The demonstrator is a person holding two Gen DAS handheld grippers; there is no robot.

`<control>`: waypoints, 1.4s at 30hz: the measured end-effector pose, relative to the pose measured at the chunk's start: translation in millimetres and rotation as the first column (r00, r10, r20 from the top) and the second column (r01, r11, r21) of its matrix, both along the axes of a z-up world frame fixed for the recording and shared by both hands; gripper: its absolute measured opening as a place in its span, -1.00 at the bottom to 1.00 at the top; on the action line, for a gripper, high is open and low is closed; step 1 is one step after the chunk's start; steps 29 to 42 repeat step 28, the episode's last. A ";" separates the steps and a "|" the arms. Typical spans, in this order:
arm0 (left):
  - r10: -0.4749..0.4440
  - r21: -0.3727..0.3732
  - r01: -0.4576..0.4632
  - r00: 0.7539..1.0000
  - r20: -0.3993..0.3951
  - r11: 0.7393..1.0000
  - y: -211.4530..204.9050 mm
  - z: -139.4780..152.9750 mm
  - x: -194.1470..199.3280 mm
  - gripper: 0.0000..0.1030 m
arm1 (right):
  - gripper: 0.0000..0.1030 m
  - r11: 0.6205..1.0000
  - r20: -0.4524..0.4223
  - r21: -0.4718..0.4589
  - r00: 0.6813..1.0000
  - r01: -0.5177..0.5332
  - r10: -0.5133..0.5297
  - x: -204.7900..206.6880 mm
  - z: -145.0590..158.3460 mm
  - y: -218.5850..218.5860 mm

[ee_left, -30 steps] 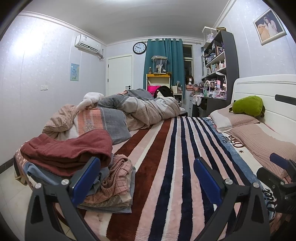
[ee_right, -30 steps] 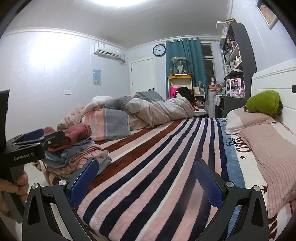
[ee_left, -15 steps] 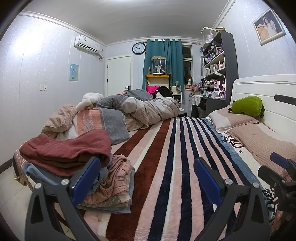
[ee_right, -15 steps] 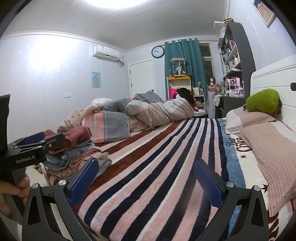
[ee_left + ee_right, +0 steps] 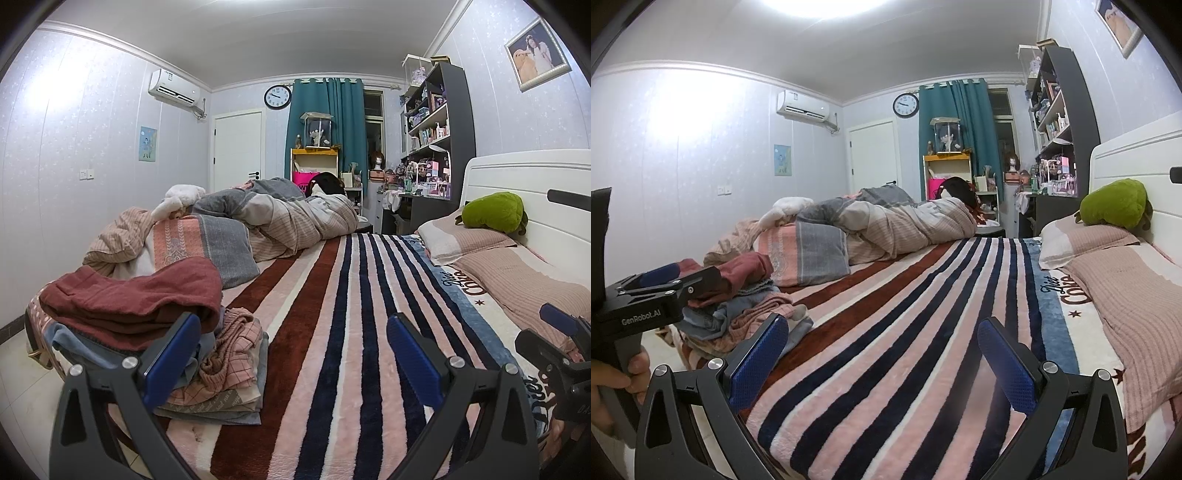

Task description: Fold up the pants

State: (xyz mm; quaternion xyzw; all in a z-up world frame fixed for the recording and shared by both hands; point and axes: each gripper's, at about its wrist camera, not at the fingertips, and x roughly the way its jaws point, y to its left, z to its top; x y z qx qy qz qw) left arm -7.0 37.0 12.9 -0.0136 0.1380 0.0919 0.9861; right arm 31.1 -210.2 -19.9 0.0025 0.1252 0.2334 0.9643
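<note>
A bed [image 5: 332, 332] covered by a striped blanket [image 5: 905, 332] fills the lower half of both views, and its middle lies bare. A rumpled duvet [image 5: 295, 221] is heaped across the far end, at the centre of the frame, and pillows [image 5: 517, 273] lie along the right edge below a green plush toy [image 5: 493, 212].

The pile of clothes [image 5: 147, 332] sits at the lower left of the left wrist view, on the near corner of the bed. A dark red garment [image 5: 129, 295] is draped on top, with blue, checked pink and grey pieces beneath it. Which pieces are pants cannot be told, nor whether the lower, flatter layers are already folded.

The left claw [image 5: 295, 362] is held wide open with nothing in it, its left finger in front of the pile. The right claw [image 5: 882, 362] is likewise spread wide and empty, above the bare stripes.

The scene fits either a pile waiting to be folded or a stack of finished pieces with loose ones on top. Any further fold is judged to call for one garment spread flat on the bare blanket.

"GenRobot.AI" is read on the left claw's body at the left edge of the right wrist view. Script lettering is printed on the blanket's blue border [image 5: 1067, 291], only partly legible.
</note>
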 end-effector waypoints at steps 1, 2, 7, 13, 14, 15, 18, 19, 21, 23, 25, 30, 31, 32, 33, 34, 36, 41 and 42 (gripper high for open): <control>-0.002 0.000 0.002 1.000 -0.001 1.000 0.2 -0.1 0.1 0.94 | 0.99 1.000 0.000 0.000 1.000 0.000 0.000 0.1 0.0 -0.1; -0.001 0.000 0.001 1.000 0.000 1.000 0.0 -0.3 -0.1 0.94 | 0.99 1.000 0.000 0.000 1.000 0.000 0.000 0.0 -0.2 -0.1; 0.000 -0.001 0.000 1.000 0.000 1.000 0.0 -0.1 -0.1 0.94 | 0.99 1.000 0.000 0.000 1.000 0.000 0.000 -0.1 -0.6 -0.3; -0.002 -0.001 0.002 1.000 0.001 1.000 -0.2 -0.1 -0.2 0.94 | 0.99 1.000 0.004 -0.003 1.000 0.002 -0.002 -0.8 1.0 0.1; -0.003 -0.002 0.003 1.000 0.003 1.000 -0.6 -0.2 -0.4 0.94 | 0.99 1.000 0.011 0.000 1.000 -0.005 0.005 -1.5 2.5 -1.3; -0.006 -0.001 0.006 1.000 0.005 1.000 -3.2 -0.1 -0.8 0.94 | 0.99 1.000 0.017 0.003 1.000 -0.009 0.009 -2.8 5.6 -1.9; -0.011 0.001 0.011 1.000 0.012 1.000 -7.6 1.5 -0.2 0.94 | 0.99 1.000 0.029 -0.005 0.999 0.013 -0.013 -4.3 15.3 -5.0; -0.014 0.002 0.014 1.000 0.014 1.000 -9.6 1.6 0.3 0.94 | 0.99 1.000 0.030 -0.004 0.999 0.017 -0.017 -3.6 17.5 -6.7; -0.017 0.005 0.017 1.000 0.016 1.000 -13.7 3.1 0.2 0.94 | 0.99 1.000 0.027 0.006 0.999 0.019 -0.019 -3.3 19.6 -9.3; -0.016 0.008 0.016 1.000 0.017 1.000 -16.8 3.9 0.9 0.94 | 0.99 1.000 0.018 0.011 1.000 0.013 -0.013 -1.4 20.3 -10.0; -0.023 0.006 0.023 1.000 0.017 1.000 -15.3 4.6 0.3 0.94 | 0.99 1.000 0.017 0.012 1.000 0.011 -0.011 -0.6 19.4 -8.9; -0.031 0.006 0.031 0.999 0.021 1.000 -17.0 7.2 3.1 0.94 | 0.99 1.000 0.009 0.015 1.000 0.012 -0.012 0.8 19.2 -9.4; -0.031 0.006 0.031 0.999 0.021 1.000 -17.0 7.2 3.1 0.94 | 0.99 1.000 0.009 0.015 1.000 0.012 -0.012 0.8 19.2 -9.4; -0.031 0.006 0.031 0.999 0.021 1.000 -17.0 7.2 3.1 0.94 | 0.99 1.000 0.009 0.015 1.000 0.012 -0.012 0.8 19.2 -9.4; -0.031 0.006 0.031 0.999 0.021 1.000 -17.0 7.2 3.1 0.94 | 0.99 1.000 0.009 0.015 1.000 0.012 -0.012 0.8 19.2 -9.4; -0.031 0.006 0.031 0.999 0.021 1.000 -17.0 7.2 3.1 0.94 | 0.99 1.000 0.009 0.015 1.000 0.012 -0.012 0.8 19.2 -9.4; -0.031 0.006 0.031 0.999 0.021 1.000 -17.0 7.2 3.1 0.94 | 0.99 1.000 0.009 0.015 1.000 0.012 -0.012 0.8 19.2 -9.4; -0.031 0.006 0.031 0.999 0.021 1.000 -17.0 7.2 3.1 0.94 | 0.99 1.000 0.009 0.015 1.000 0.012 -0.012 0.8 19.2 -9.4; -0.031 0.006 0.031 0.999 0.021 1.000 -17.0 7.2 3.1 0.94 | 0.99 1.000 0.009 0.015 1.000 0.012 -0.012 0.8 19.2 -9.4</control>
